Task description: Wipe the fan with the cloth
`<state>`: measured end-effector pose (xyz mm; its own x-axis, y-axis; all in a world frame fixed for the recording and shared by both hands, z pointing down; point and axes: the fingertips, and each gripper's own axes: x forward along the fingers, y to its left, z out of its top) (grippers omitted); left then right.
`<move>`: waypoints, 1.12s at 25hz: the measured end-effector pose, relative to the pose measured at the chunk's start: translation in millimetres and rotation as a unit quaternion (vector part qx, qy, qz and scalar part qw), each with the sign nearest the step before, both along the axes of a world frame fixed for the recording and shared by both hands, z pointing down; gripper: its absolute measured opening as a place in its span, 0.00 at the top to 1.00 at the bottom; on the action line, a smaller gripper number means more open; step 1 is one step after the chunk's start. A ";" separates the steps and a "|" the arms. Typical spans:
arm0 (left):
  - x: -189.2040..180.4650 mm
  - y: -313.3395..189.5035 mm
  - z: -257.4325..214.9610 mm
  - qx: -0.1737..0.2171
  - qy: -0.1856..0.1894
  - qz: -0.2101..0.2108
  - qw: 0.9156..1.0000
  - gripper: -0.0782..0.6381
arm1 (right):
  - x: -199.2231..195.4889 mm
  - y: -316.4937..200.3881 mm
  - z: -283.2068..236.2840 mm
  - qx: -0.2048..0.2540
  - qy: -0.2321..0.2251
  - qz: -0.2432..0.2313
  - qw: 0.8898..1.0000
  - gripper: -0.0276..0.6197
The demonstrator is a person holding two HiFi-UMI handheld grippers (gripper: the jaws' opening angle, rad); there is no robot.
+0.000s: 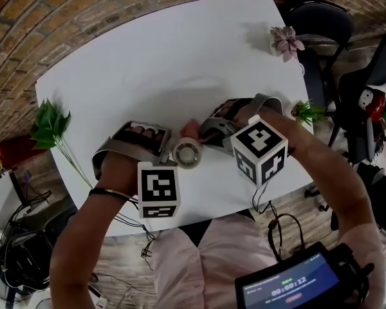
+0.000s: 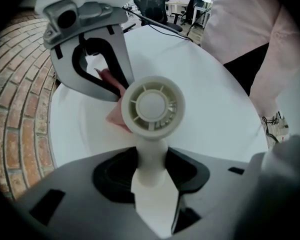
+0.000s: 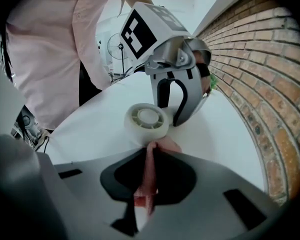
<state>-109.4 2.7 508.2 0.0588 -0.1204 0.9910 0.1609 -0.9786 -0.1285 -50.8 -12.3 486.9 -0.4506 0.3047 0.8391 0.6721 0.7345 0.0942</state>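
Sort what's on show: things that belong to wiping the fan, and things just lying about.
In the job: fan, gripped by its handle in the left gripper; pink cloth, pinched in the right gripper.
Lying about: leafy green sprig, pink flower, small green plant, office chair.

Head view looks steeply down; gripper views closely share the fan (image 2: 151, 105).

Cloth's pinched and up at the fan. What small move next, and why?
Probably drag the right gripper sideways round the rim of the fan. Its jaws pinch the pink cloth, whose bunched end sits against the head's side. The left gripper clamps the fan's stem, so the fan looks braced for a wipe.
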 end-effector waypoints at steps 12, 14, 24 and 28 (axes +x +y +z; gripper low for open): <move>-5.6 -3.8 1.2 -0.008 -0.001 -0.089 0.996 0.63 | 16.7 44.6 0.4 -0.017 0.005 0.071 0.997 0.91; -10.4 -6.1 1.0 -0.011 -0.003 -0.138 0.990 0.63 | 4.6 60.7 -3.5 -0.038 -0.012 0.087 0.995 0.91; -38.9 4.3 0.0 -0.092 0.071 -0.361 0.925 0.56 | 24.6 89.1 -37.2 -0.132 -0.081 0.267 0.951 0.91; -24.4 42.3 -8.1 -0.162 0.102 -0.381 0.905 0.51 | 73.3 95.6 -51.5 -0.153 -0.079 0.345 0.923 0.91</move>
<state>-133.8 45.0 500.2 0.2659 0.0918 0.9596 -0.5702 -0.7877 0.2333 22.5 83.3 435.4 -0.7356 0.1108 0.6683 0.0302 0.9909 -0.1310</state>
